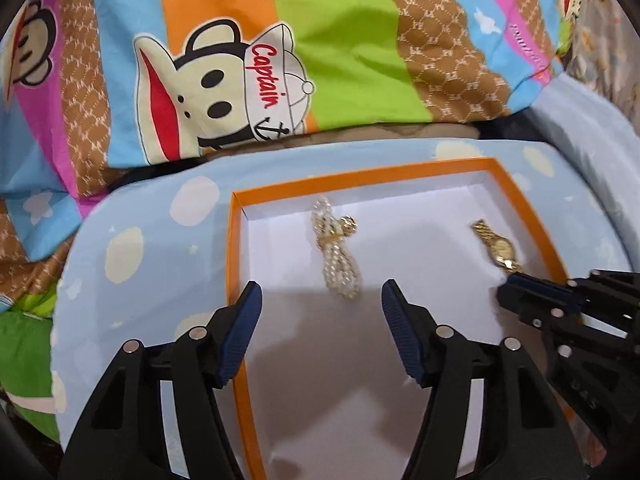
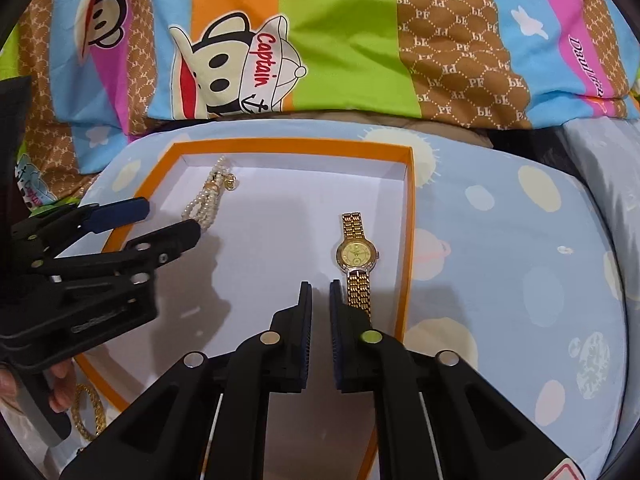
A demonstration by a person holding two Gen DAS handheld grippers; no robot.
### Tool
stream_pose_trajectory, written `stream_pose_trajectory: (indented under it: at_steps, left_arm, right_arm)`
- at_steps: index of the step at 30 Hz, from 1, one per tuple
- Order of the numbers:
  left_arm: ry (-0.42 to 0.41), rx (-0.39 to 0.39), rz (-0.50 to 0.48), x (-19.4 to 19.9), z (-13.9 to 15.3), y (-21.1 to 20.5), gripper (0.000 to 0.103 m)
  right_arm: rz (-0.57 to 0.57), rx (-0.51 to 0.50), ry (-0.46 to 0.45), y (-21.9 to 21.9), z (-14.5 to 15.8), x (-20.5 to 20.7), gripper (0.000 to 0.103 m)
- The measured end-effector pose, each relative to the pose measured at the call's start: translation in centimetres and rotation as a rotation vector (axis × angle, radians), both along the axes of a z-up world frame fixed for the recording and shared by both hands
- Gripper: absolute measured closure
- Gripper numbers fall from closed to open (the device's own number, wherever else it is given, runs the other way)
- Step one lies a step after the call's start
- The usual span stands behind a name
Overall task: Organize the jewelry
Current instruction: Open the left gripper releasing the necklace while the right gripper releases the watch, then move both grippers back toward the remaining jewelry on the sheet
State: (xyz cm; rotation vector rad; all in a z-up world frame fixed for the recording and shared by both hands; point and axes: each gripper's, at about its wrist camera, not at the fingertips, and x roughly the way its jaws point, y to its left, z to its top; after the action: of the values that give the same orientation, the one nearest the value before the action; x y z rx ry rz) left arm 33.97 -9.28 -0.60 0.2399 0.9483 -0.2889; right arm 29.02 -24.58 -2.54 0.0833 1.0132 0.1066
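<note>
An orange box point(image 1: 234, 264) with a white inside lies on a light blue cushion; it also shows in the right wrist view point(image 2: 410, 216). In it lie a pearl bracelet point(image 1: 338, 258) point(image 2: 204, 204) and a gold watch point(image 1: 498, 246) point(image 2: 356, 256). My left gripper point(image 1: 322, 300) is open and empty over the box, just in front of the pearls. My right gripper point(image 2: 320, 292) is nearly closed with a narrow gap, empty, its right finger beside the watch strap. The right gripper point(image 1: 532, 292) shows in the left wrist view at the watch's near end. The left gripper point(image 2: 160, 220) shows in the right wrist view.
A colourful cartoon-print quilt point(image 1: 320, 60) lies bunched behind the cushion point(image 2: 520, 240). A gold chain point(image 2: 86, 412) lies outside the box at the lower left of the right wrist view, beside a hand point(image 2: 60, 384).
</note>
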Motion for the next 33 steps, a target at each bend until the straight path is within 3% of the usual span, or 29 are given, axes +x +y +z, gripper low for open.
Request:
stream_pose_trajectory:
  at_steps: [5,9,16,19,24,30,33]
  left_arm:
    - [-0.003,0.017,0.038,1.0,0.1,-0.2,0.043]
    - [-0.005,-0.054,0.060,0.7,1.1,0.9,0.043]
    - [-0.155,-0.162,0.058,-6.7,5.9,5.0,0.039]
    - [-0.172,-0.203,0.057,-10.5,6.6,7.2,0.035]
    - [-0.178,-0.211,0.096,-16.6,5.2,10.0,0.032]
    - [-0.090,-0.222,0.100,-22.3,1.4,11.7,0.025]
    - [-0.054,-0.231,0.116,-24.0,-0.1,12.3,0.024]
  right_arm:
    - [0.000,-0.004,-0.009,0.1,-0.2,1.2,0.100]
    - [-0.024,0.029,-0.058,-0.5,1.2,0.1,0.099]
    - [-0.023,0.026,-0.178,-1.0,5.2,-8.8,0.095]
    - [-0.010,0.060,-0.187,-1.1,5.4,-13.0,0.095]
    - [-0.002,0.084,-0.195,-0.4,4.3,-18.3,0.093]
    - [-0.024,0.125,-0.170,0.5,2.3,-21.7,0.092]
    - [-0.032,0.086,-0.172,1.2,1.8,-22.6,0.089]
